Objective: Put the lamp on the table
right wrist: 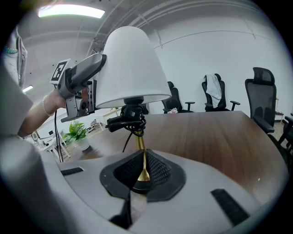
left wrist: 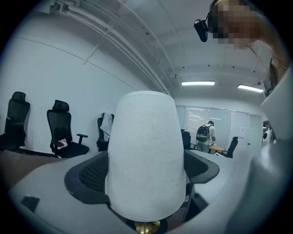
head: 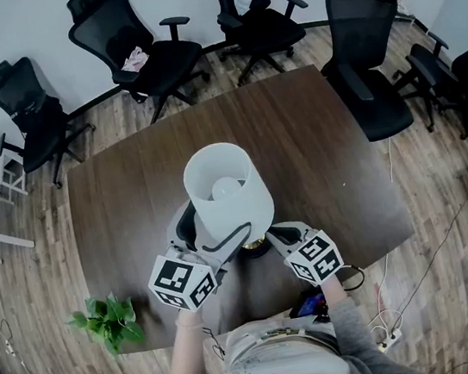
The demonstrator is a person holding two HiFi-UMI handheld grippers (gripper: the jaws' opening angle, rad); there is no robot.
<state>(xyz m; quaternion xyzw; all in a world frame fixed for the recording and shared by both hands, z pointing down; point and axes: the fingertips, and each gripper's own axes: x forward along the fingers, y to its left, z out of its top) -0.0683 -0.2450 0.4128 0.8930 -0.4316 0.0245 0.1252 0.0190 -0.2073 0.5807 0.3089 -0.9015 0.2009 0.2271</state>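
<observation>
Right now you hold the lamp (head: 228,191) upright over the near side of the table (head: 316,152), between your two grippers. Your left gripper (head: 213,230) is spread wide and clamped on the white shade (left wrist: 146,155), a pad against each side near its lower rim, while your right gripper (head: 270,239) is pinched almost closed on the thin brass stem (right wrist: 141,153) just above the black base, below the bundled cord (right wrist: 122,122). Whether the base touches the table cannot be told, and a potted plant (head: 108,321) stands by the table's near left corner.
</observation>
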